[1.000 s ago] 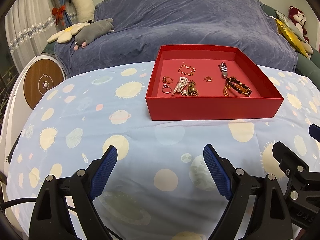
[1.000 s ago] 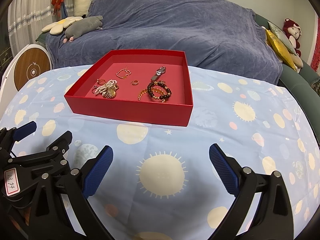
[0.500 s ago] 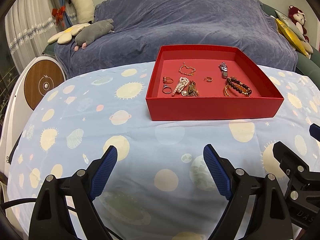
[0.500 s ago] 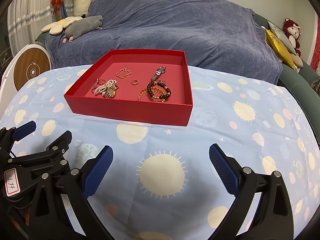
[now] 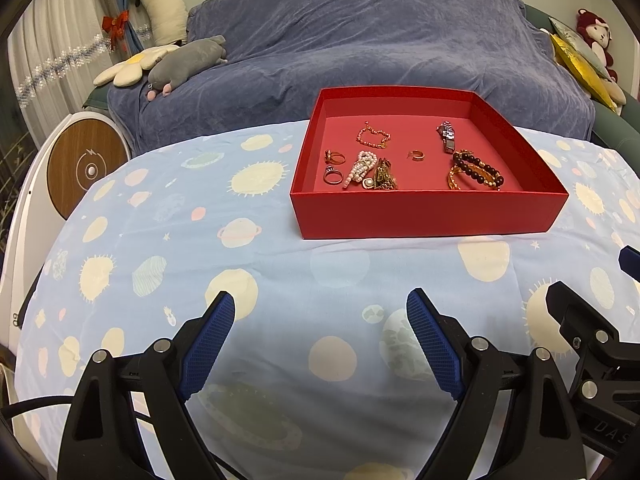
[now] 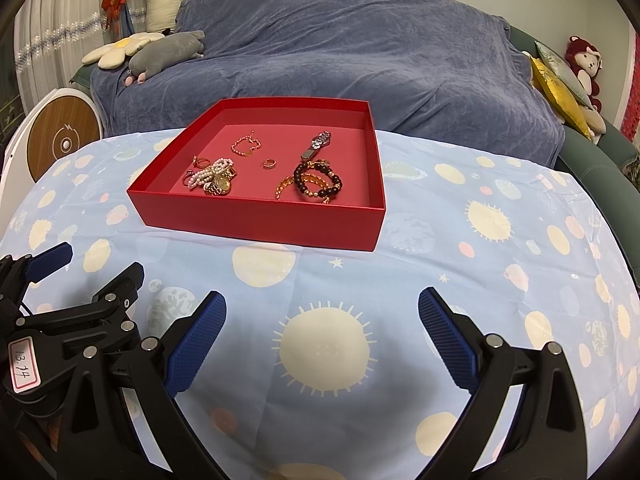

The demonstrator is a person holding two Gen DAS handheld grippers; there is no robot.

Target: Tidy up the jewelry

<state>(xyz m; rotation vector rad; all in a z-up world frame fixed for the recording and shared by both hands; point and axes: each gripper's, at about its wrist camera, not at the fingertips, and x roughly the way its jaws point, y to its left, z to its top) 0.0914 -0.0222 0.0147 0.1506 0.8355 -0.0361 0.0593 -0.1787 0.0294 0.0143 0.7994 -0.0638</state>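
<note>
Left tool [image 5: 320, 316] and right tool [image 6: 322, 316] both released, jaws spread wide, empty, hovering side by side over the planet-print cloth [image 5: 180, 240] on the counter. Red tray [image 6: 260, 216] sits ahead of them; the jewelry lies inside it: bead bracelet [image 6: 318, 180], watch [image 6: 318, 145], pearl cluster [image 6: 210, 172], rings.

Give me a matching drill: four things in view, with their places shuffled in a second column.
Things:
1. dark bead bracelet
2. pearl bracelet
3. watch
4. left claw

Places:
A. over the tablecloth, outside the red tray
B. tray, back right
C. tray, front right
D. tray, front left

Pairs: 1-C, 2-D, 3-B, 4-A
</note>
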